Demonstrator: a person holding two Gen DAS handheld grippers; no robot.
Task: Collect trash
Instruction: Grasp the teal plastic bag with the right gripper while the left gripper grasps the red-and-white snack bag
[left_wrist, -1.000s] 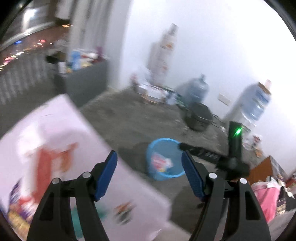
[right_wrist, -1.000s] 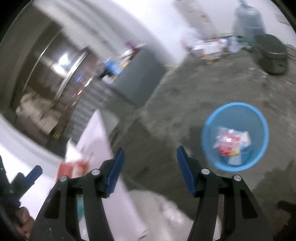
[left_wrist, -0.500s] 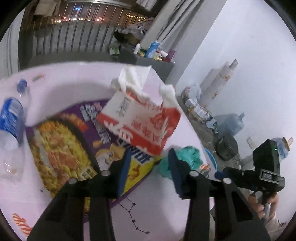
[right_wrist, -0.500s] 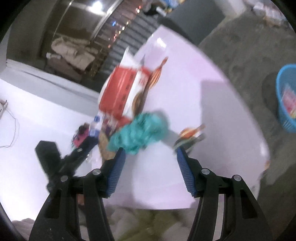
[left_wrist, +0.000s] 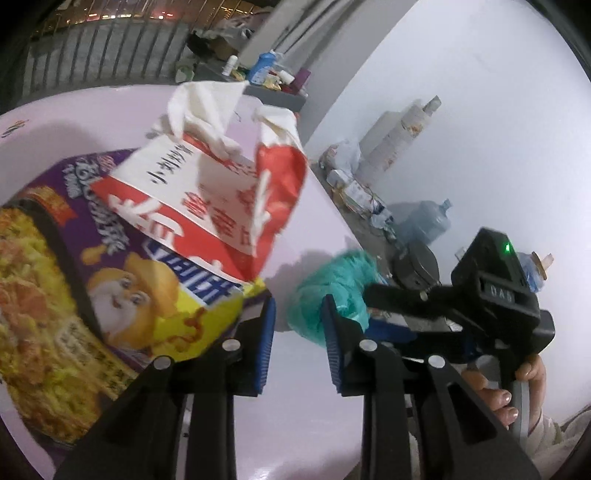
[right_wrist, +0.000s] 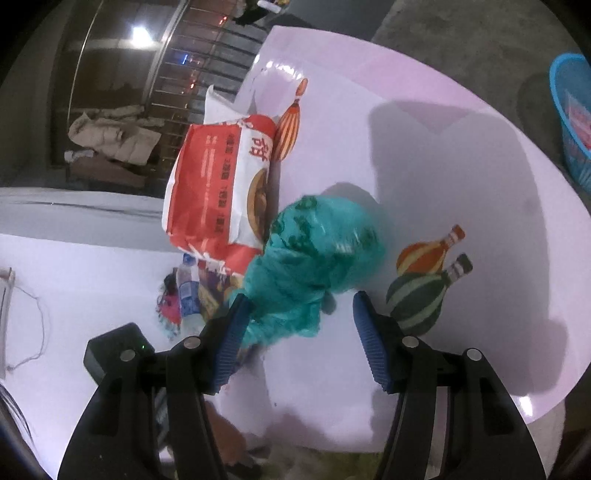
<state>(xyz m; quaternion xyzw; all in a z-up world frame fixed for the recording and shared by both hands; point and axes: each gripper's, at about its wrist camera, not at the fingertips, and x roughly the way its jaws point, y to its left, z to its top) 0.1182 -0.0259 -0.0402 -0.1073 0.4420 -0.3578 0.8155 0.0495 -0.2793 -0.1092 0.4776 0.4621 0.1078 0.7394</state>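
Step in hand: approach to pickup, judged from both grippers being aimed at litter on the pink table (right_wrist: 461, 155).

Left gripper (left_wrist: 297, 347): jaws narrow and closing; nothing is pressed between the pads, bare tabletop shows in the gap. The yellow-and-purple snack bag (left_wrist: 92, 295) lies at its 10 o'clock, its corner touching the left pad.

Right gripper (right_wrist: 301, 341): jaws half open, nothing gripped. The teal crumpled bag (right_wrist: 314, 262) lies at its 12 o'clock, its lower edge reaching between the fingertips.

Next move, as judged: the right gripper is to be advanced around the teal bag and closed, then carried to the blue basket (right_wrist: 570, 122), on the floor at 2 o'clock in the right view.

Count:
- teal crumpled bag: one
- red-and-white tissue pack (left_wrist: 207, 199): one, resting on the snack bag
- snack bag: one
- plastic bottle (right_wrist: 188, 291): one
- blue basket: one, wrappers already inside
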